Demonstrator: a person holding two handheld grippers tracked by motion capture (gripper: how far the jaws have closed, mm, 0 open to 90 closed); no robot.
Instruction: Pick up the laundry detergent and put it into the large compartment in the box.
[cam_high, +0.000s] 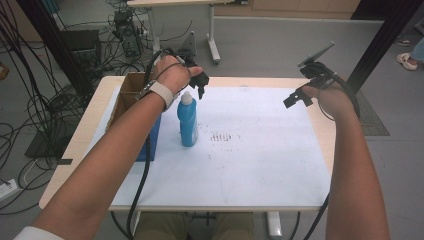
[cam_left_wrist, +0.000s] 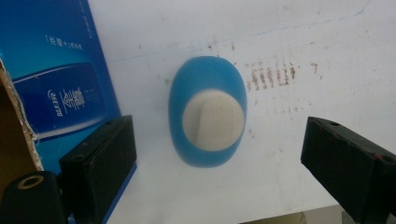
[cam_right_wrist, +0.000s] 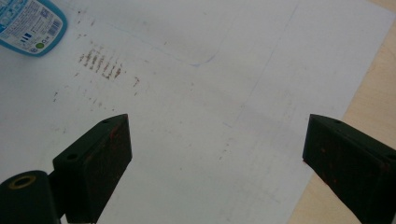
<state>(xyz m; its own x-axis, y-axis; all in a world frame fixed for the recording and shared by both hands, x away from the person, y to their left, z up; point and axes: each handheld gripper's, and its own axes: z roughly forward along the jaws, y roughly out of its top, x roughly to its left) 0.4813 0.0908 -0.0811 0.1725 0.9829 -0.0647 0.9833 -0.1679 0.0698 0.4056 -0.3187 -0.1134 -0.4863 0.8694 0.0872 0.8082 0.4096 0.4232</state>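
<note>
Standing upright on the white paper-covered counter (cam_high: 260, 165), just beside the blue cardboard box (cam_high: 150, 140): one blue plastic bottle with cream cap (cam_high: 187, 122). Left tool (cam_high: 200, 86) hovers directly above its cap, jaws wide apart, apparently lined up for a top-down grasp. Right tool (cam_high: 295, 97) idles well apart, jaws likewise spread and empty.

- Lab or test room, not a home.
- Cable bundles (cam_high: 30, 115) on grey floor, left edge of frame.
- Electronics box (cam_high: 127, 37) upper left.
- Black frame post (cam_high: 385, 40) upper right.
- Second desk (cam_high: 170, 2) top centre.
</note>
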